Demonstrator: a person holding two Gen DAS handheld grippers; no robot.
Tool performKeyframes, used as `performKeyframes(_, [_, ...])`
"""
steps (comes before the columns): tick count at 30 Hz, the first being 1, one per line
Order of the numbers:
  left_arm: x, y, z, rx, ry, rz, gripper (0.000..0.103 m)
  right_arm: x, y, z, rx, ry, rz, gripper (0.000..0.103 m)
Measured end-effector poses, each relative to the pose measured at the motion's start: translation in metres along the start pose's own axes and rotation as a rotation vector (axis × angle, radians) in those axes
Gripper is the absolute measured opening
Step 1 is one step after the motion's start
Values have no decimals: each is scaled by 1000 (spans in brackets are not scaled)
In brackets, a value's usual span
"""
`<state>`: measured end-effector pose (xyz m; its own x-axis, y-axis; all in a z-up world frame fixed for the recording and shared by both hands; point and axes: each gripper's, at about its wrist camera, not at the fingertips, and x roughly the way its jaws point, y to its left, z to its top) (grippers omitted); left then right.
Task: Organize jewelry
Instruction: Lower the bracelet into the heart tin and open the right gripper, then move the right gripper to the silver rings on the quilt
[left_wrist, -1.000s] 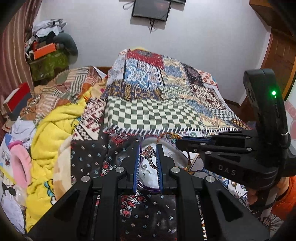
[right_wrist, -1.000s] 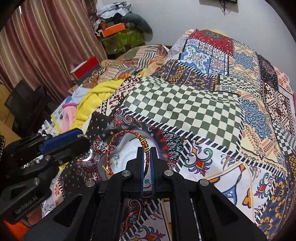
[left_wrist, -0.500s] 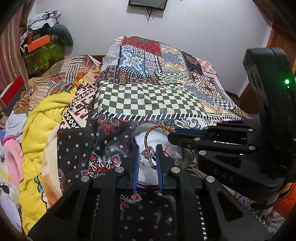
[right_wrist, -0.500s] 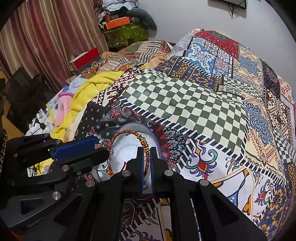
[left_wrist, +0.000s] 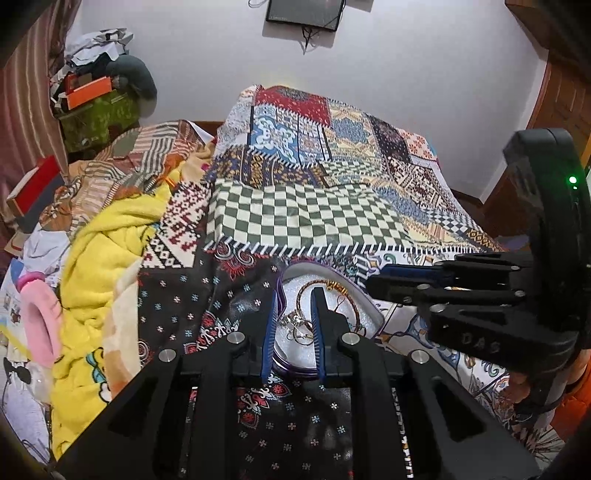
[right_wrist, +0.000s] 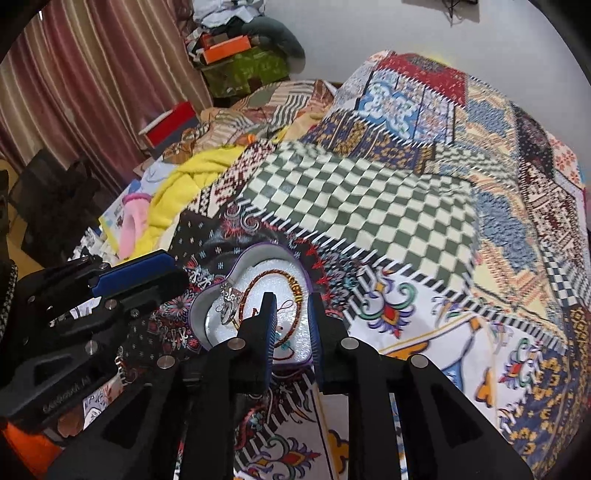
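A heart-shaped tin (left_wrist: 318, 264) (right_wrist: 258, 252) with a purple rim and white lining lies on the patterned bedspread. Inside it a red and gold beaded bracelet (left_wrist: 327, 286) (right_wrist: 295, 290) lies flat, with silver earrings (left_wrist: 295, 326) (right_wrist: 227, 299) beside it. My right gripper (right_wrist: 291, 297) hovers just above the tin's near side, open, with nothing between its fingers. In the left wrist view it reaches in from the right (left_wrist: 373, 280). My left gripper (left_wrist: 294, 295) is open over the tin's near edge. In the right wrist view its tips (right_wrist: 173, 271) stand just left of the tin, clear of the earrings.
The patchwork bedspread (left_wrist: 306, 218) covers the bed ahead. A yellow blanket (left_wrist: 107, 240) and a pink slipper (left_wrist: 38, 321) lie on the left. Boxes and clothes (left_wrist: 92, 99) are piled by the curtain. A wooden door (left_wrist: 561, 99) stands on the right.
My right gripper has opened and let the bracelet drop into the tin. The earring that hung at my left gripper now lies in the tin, and both grippers have drawn back slightly.
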<state>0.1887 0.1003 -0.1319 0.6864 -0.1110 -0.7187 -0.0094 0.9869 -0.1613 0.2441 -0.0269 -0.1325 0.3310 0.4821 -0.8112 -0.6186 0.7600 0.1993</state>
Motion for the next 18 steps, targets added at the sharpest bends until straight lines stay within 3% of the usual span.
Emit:
performKeyframes(6, [-20, -11, 6, 13, -37, 2, 16, -40, -4, -2, -4, -81, -51, 15])
performKeyframes(8, [-27, -17, 9, 19, -47, -1, 20, -55, -6, -6, -2, -108, -70, 16])
performKeyframes(10, [-34, -23, 9, 24, -60, -8, 31, -71, -9, -11, 5, -128, -78, 16])
performKeyframes(12, [-41, -33, 9, 38, -73, -11, 34, -82, -11, -17, 5, -143, -95, 16])
performKeyframes(18, [-47, -58, 6, 75, -70, -35, 42, -114, -23, -38, 17, -205, -161, 46])
